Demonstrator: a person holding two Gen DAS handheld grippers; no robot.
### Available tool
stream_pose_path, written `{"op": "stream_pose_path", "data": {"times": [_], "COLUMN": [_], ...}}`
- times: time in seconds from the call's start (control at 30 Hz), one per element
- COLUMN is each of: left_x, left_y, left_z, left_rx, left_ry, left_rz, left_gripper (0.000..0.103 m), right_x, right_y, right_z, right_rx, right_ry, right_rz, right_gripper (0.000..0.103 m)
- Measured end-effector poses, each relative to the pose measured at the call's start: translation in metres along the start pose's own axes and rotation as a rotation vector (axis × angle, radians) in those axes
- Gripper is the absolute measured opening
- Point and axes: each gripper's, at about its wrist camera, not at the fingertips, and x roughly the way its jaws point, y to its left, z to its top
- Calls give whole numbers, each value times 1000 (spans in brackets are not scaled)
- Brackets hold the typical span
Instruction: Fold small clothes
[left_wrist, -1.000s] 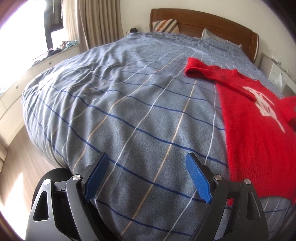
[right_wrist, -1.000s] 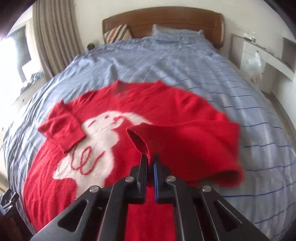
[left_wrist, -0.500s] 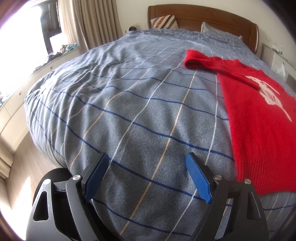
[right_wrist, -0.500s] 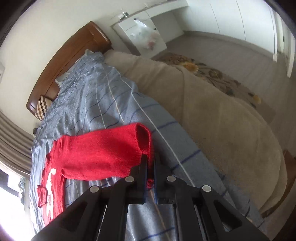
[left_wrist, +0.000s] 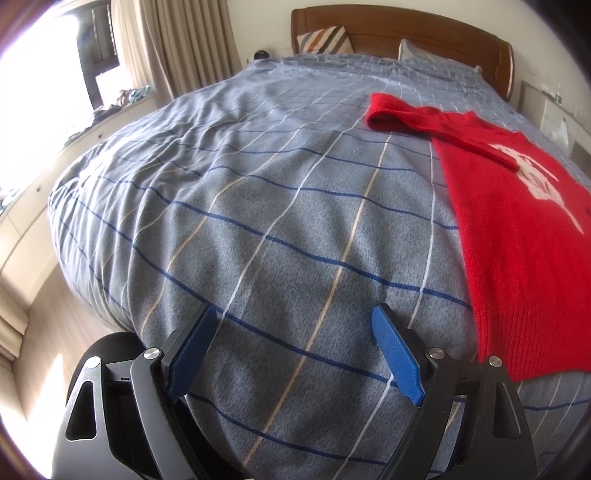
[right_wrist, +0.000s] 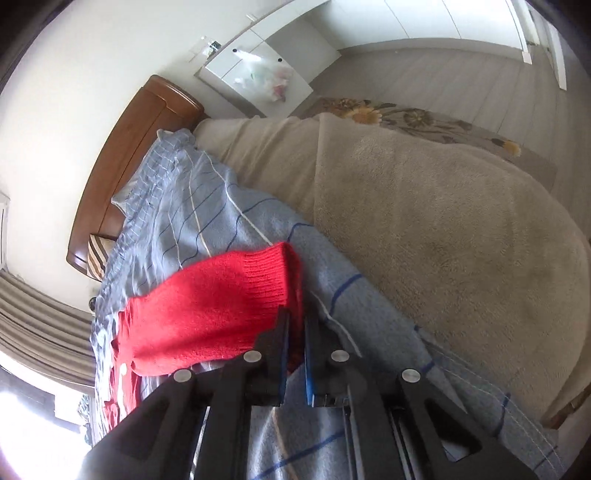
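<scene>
Sleeve-spreading step, by judgement. Right gripper (right_wrist: 295, 332) clenched on ribbed cuff of fuzzy red knitted sweater (left_wrist: 517, 236), lying on blue checked bed cover (left_wrist: 258, 206). Left gripper (left_wrist: 291, 354) released, beside sweater hem. Next: lay sleeve flat, release.

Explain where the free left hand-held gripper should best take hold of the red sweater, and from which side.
Probably the ribbed bottom hem of the red sweater, at its near left corner. It lies flat at the bed's foot, just right of the open left hand-held gripper. Come in low from the left edge, one finger sliding under the hem.
</scene>
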Motion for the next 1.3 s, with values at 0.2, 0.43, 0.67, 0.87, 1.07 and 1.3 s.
{"op": "stream_pose_path", "data": {"times": [0.2, 0.43, 0.67, 0.87, 1.07, 1.3], "left_x": [3, 11, 13, 11, 13, -42], "left_y": [-3, 8, 11, 10, 15, 1], "left_z": [0, 0, -4, -6, -3, 36], "left_rx": [-2, -66, -113, -111, -97, 20], "left_ry": [5, 37, 42, 26, 94, -37], "left_rz": [7, 1, -15, -3, -61, -120], "left_gripper": [88, 102, 103, 103, 102, 102], "right_x": [-35, 10, -18, -80, -96, -78], "right_y": [38, 70, 52, 75, 106, 126], "right_z": [1, -8, -26, -81, -146, -181], "right_rx": [-171, -278, -222, -365, -483, -550], "right_ry": [-135, -58, -145, -292, -330, -270], "right_rz": [-139, -114, -179, -168, -78, -23], "right_gripper": [10, 20, 21, 44, 59, 63]}}
